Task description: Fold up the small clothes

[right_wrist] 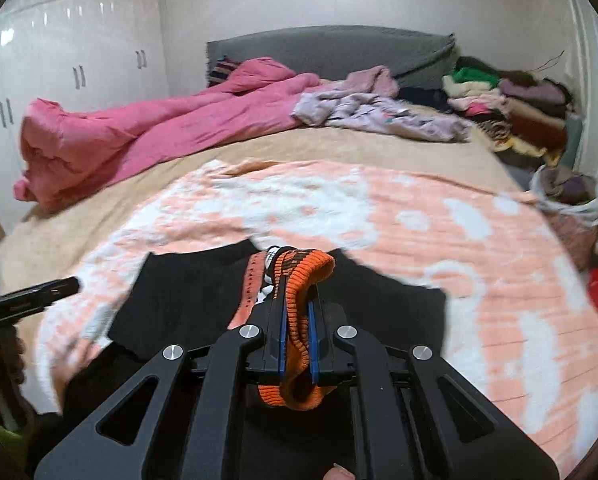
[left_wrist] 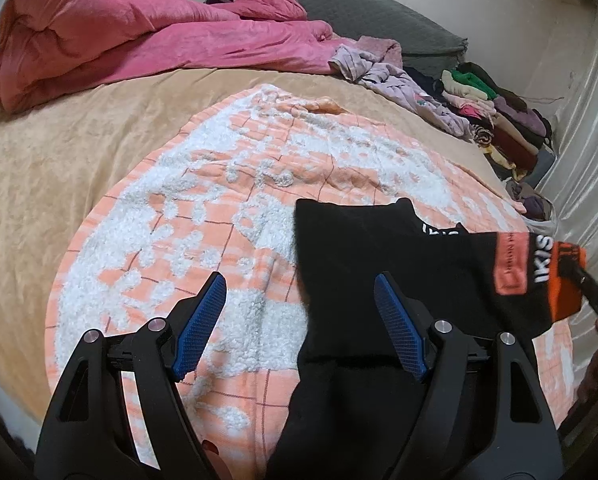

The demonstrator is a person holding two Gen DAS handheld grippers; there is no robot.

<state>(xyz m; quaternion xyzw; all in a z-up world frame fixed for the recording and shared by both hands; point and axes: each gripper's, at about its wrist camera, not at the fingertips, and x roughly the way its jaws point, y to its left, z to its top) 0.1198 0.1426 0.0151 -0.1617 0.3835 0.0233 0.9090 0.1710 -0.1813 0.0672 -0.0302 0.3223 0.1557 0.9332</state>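
Note:
A small black garment (left_wrist: 379, 256) with white lettering and an orange ribbed cuff (left_wrist: 565, 280) lies on a peach-and-white fluffy blanket (left_wrist: 219, 208). My left gripper (left_wrist: 301, 320) hovers open over the garment's left edge, and its blue pads (left_wrist: 201, 320) touch nothing. In the right wrist view my right gripper (right_wrist: 297, 296) is shut on the orange cuff (right_wrist: 307, 268), which bulges out between the pads and is lifted off the blanket. The black garment (right_wrist: 187, 300) trails below it to the left. The right gripper's dark finger (left_wrist: 595, 296) shows at the cuff in the left wrist view.
A crumpled pink duvet (left_wrist: 139, 40) lies at the back left of the bed. Loose lilac clothes (left_wrist: 399, 80) and a stack of folded clothes (left_wrist: 507, 116) sit at the back right. A grey headboard (right_wrist: 339, 52) and white wardrobe doors (right_wrist: 71, 52) stand behind.

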